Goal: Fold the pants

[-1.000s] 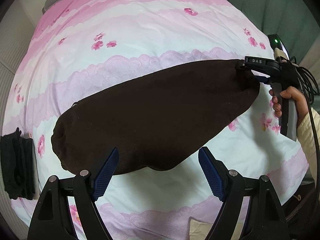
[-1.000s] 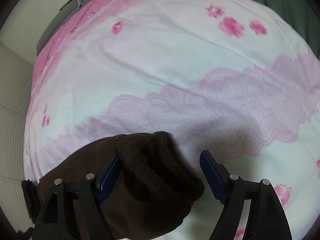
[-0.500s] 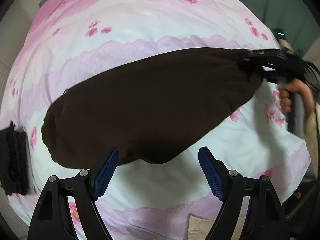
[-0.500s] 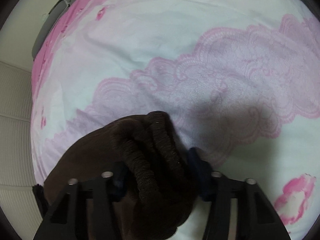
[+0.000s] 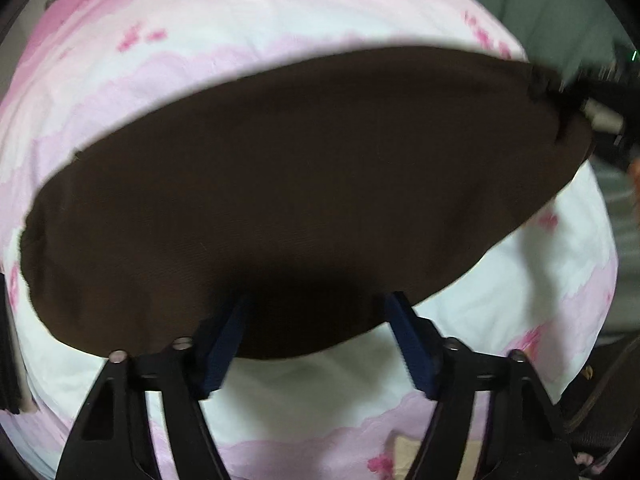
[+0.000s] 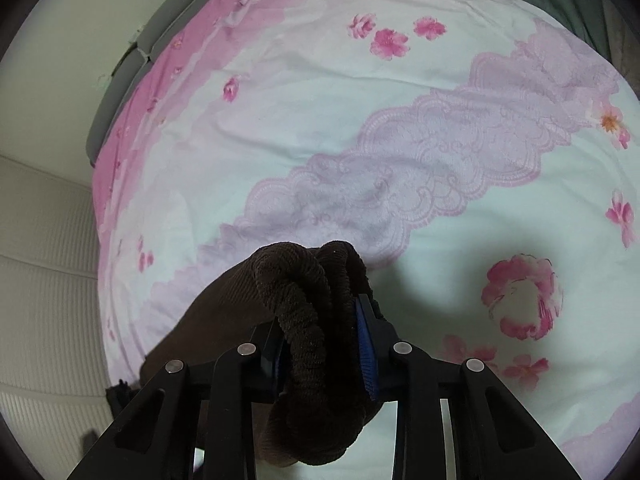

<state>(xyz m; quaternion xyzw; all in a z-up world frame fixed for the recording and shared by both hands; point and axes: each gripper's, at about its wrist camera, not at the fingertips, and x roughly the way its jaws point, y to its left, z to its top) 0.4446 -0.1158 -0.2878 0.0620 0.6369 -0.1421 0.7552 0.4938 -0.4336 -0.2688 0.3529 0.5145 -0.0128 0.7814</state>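
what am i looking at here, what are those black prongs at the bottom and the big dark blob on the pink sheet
No robot here: a person holds a hand-held gripper in each hand, and each carries a camera looking along its two prongs. The blob is brown pants lying on a pink flowered bedsheet. In the left view, the left hand-held gripper straddles the pants' near edge, jaws just closing, not yet pinching. In the right view, the right hand-held gripper has just closed on the ribbed waistband.

No readable text, label, brand or number in either view; blur hides detail.
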